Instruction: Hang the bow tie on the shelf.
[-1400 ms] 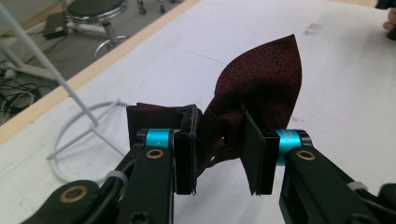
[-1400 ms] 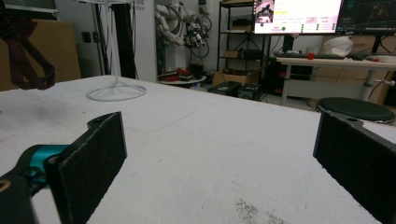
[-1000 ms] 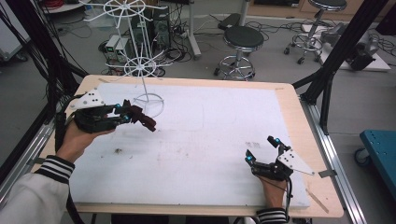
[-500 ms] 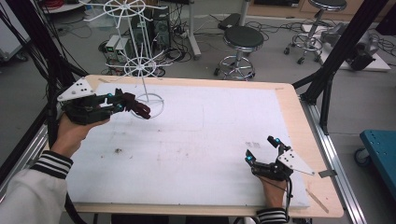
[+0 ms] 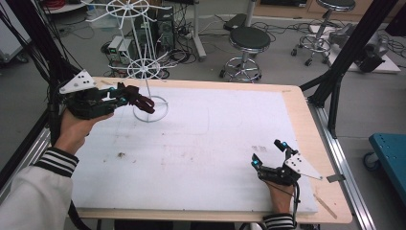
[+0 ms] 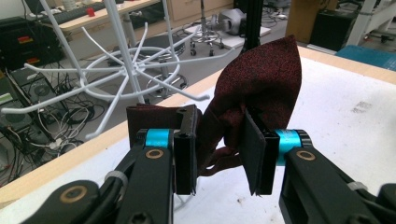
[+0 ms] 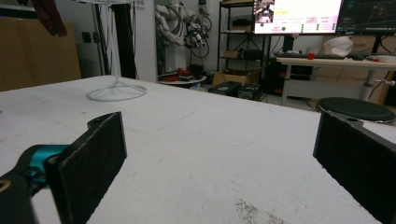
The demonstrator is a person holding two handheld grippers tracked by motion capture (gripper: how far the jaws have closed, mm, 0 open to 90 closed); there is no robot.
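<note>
A dark red cloth (image 6: 261,84) is pinched between the pads of my left gripper (image 6: 219,154), which is shut on it. In the high view the left gripper (image 5: 125,98) is raised over the table's far left, and the cloth (image 5: 142,102) hangs just in front of the white wire rack (image 5: 143,69). The rack's lower ring of prongs (image 6: 140,74) spreads right behind the cloth. My right gripper (image 5: 269,154) rests on the white table cover near the front right, open, with nothing between its pads (image 7: 91,158). The rack's round base (image 7: 116,92) stands far off in the right gripper view.
The white cover (image 5: 210,139) lies on a wooden table (image 5: 311,120) and carries a few dark smudges (image 5: 119,154). Stools (image 5: 246,40), cables and equipment stand on the floor beyond the far edge. Black frame posts (image 5: 344,62) rise at the right.
My left gripper has lifted and drawn back to the left with the red cloth, ending higher beside the rack. The right gripper has stayed in place.
</note>
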